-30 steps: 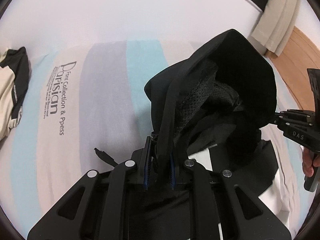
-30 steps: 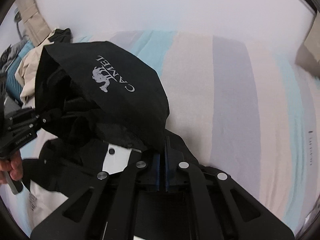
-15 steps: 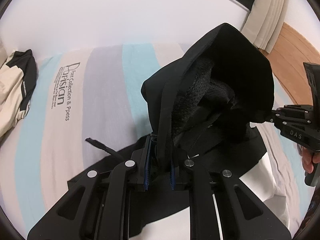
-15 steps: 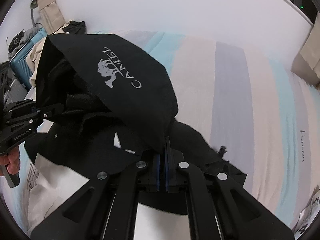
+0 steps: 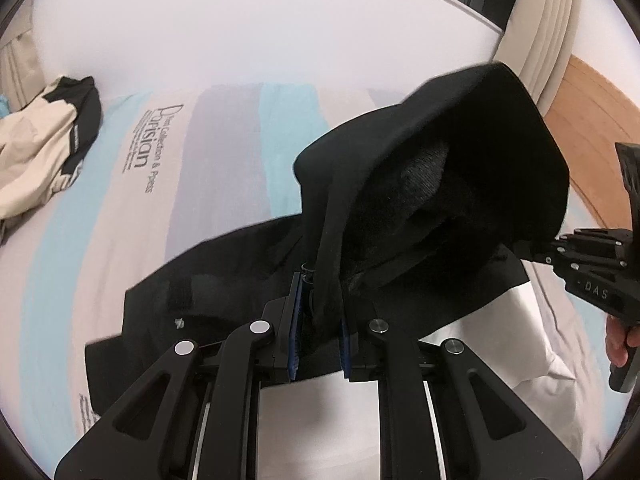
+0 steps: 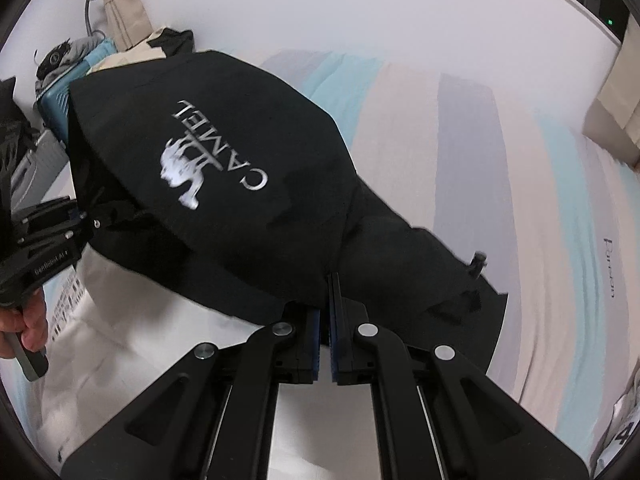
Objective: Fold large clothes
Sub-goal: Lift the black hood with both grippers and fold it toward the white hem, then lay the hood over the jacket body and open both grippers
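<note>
A black hooded jacket (image 6: 248, 216) with a silver CAMEL logo hangs lifted between my two grippers over the striped bed (image 5: 224, 168). My left gripper (image 5: 320, 312) is shut on one front edge of the hood (image 5: 440, 168), whose dark lining faces this camera. My right gripper (image 6: 326, 304) is shut on the opposite edge, and in the left wrist view this right gripper (image 5: 526, 246) shows at the far right with a hand behind it. At the left of the right wrist view is the left gripper (image 6: 82, 216). The jacket's black body (image 5: 208, 280) and a white part (image 5: 500, 320) trail on the bed.
A beige and black garment (image 5: 48, 140) lies at the bed's left end. A teal suitcase (image 6: 52, 96) and curtains (image 6: 120, 0) stand beyond it. Wooden floor (image 5: 592, 120) runs along the right side. A plain white wall rises behind the bed.
Both grippers have carried the hood across the bed toward the wall. More of the jacket's black body has been dragged into view, spread on the sheet below the hood.
</note>
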A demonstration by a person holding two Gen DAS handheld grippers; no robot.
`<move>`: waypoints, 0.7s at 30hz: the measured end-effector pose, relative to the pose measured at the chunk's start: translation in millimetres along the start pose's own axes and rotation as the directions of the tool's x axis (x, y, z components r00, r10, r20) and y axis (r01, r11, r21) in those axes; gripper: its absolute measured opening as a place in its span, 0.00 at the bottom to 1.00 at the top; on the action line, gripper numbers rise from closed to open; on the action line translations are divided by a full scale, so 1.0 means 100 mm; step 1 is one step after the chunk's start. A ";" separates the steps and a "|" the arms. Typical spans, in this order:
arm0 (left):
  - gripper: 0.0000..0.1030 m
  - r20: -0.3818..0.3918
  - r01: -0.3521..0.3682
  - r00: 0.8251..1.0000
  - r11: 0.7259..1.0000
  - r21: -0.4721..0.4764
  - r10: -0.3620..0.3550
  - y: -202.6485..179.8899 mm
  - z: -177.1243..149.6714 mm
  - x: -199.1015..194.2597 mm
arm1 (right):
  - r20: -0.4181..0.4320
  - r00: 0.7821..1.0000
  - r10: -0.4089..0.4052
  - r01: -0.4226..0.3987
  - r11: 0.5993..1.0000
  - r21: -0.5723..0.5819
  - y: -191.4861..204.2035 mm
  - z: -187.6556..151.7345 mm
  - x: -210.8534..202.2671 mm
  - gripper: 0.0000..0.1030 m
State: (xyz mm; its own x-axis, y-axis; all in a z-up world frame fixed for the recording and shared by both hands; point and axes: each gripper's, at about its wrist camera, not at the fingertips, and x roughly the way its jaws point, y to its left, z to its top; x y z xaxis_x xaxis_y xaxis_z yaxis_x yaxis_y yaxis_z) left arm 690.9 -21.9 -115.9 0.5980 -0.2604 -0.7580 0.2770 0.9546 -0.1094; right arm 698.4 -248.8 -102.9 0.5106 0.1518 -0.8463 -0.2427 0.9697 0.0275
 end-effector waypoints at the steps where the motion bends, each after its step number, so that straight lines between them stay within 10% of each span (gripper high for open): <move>1: 0.13 -0.002 -0.006 1.000 1.000 -0.003 0.006 -0.01 -0.05 0.00 | -0.003 1.000 -0.001 0.001 1.000 0.000 0.01 -0.06 0.01 0.02; 21: 0.14 -0.038 -0.001 0.999 1.000 0.031 0.003 -0.06 -0.78 0.19 | -0.049 0.998 -0.025 0.027 0.998 0.053 0.11 -0.78 0.36 0.02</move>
State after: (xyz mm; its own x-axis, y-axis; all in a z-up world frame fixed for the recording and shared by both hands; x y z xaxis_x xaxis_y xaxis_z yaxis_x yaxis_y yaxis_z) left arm 641.9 -21.5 -179.2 0.5698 -0.2522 -0.7821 0.2996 0.9500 -0.0880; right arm 649.9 -247.6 -174.3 0.4755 0.1181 -0.8718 -0.1847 0.9823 0.0323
